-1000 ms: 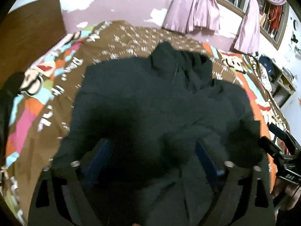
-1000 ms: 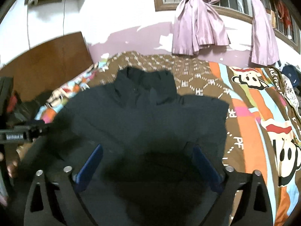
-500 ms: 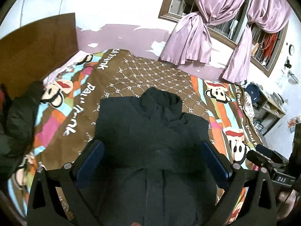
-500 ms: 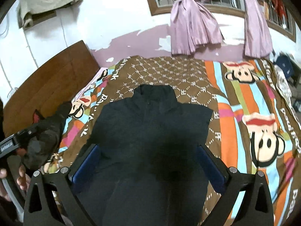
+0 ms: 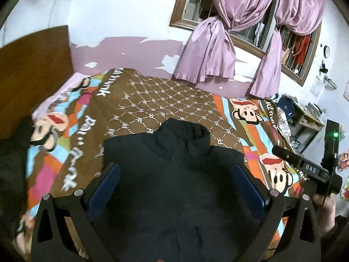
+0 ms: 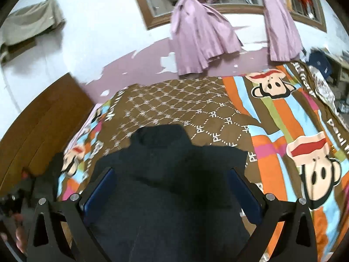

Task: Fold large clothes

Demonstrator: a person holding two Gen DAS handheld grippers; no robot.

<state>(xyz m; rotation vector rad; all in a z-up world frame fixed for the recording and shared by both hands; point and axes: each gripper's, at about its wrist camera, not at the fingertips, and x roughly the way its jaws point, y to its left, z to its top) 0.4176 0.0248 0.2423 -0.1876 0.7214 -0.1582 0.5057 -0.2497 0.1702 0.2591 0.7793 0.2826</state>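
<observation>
Black jacket [image 5: 174, 174] lies flat on the cartoon bedspread [image 5: 165, 96], collar twd the wall. L gripper [image 5: 177, 187] & R gripper [image 6: 172, 187] both wide apart above it, holding nothing.

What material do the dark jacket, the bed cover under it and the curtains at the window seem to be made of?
Dark jacket: probably thick padded synthetic, matte; it lies bulky with soft rounded folds and no shine. Bed cover: likely printed cotton or fleece, matte, with cartoon monkey faces and "PF" lattice. Curtains: seemingly satin-like polyester; the lilac folds catch light with a smooth sheen.
</observation>
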